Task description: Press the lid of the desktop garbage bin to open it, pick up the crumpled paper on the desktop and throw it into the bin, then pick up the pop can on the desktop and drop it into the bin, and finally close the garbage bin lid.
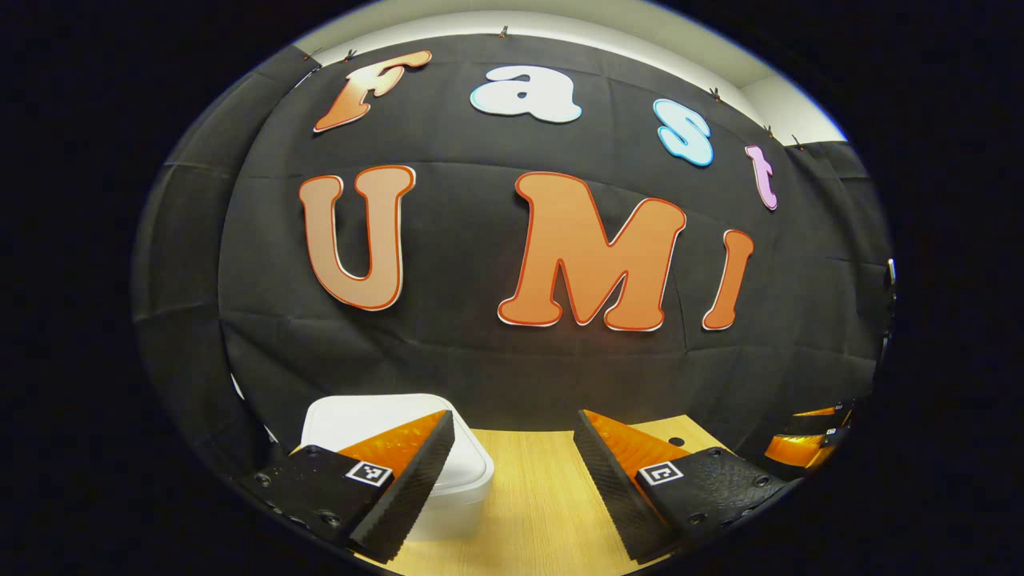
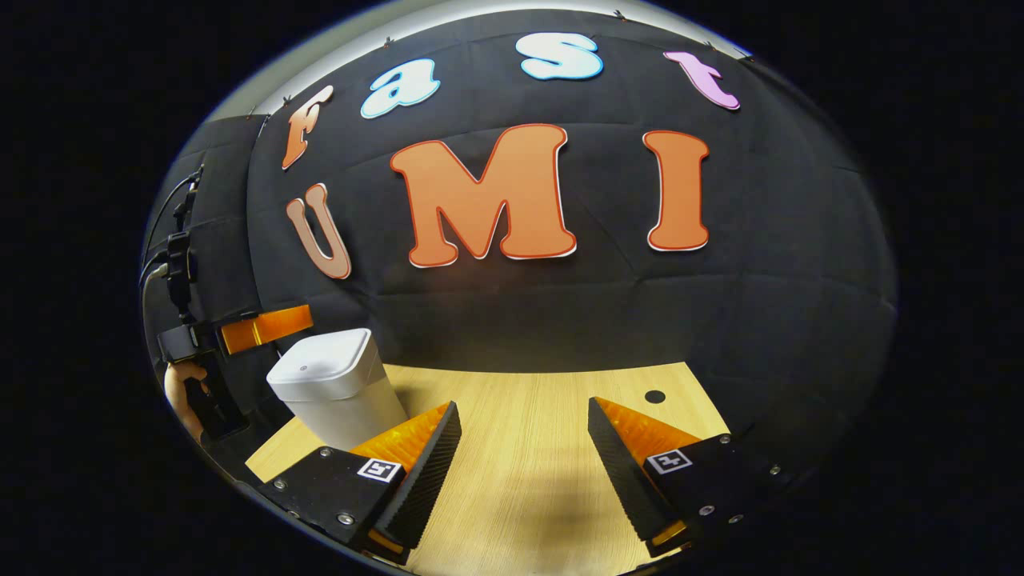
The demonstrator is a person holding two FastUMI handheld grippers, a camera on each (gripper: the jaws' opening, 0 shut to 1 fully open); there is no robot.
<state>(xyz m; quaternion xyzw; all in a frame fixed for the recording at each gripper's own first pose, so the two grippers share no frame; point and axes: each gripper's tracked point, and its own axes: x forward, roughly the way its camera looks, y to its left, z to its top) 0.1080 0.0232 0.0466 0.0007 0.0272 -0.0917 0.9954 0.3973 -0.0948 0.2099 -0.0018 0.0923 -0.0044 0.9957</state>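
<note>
The white desktop bin (image 1: 384,424) stands at the lower left of the left gripper view, its lid down and flat. My left gripper (image 1: 514,416) is open just above the table, and its left finger overlaps the bin's front. In the right gripper view the bin (image 2: 336,384) stands on the table's left side with the lid closed. My right gripper (image 2: 524,404) is open over bare wood, to the right of the bin and apart from it. The left gripper (image 2: 264,326) hovers behind the bin's top, held by a hand (image 2: 180,392).
The light wooden table (image 1: 528,496) runs back to the black cloth wall. A small dark round hole (image 2: 654,396) sits near the table's far right corner. The right gripper (image 1: 804,436) shows at the far right edge of the left gripper view. Cables (image 2: 172,264) hang at the left.
</note>
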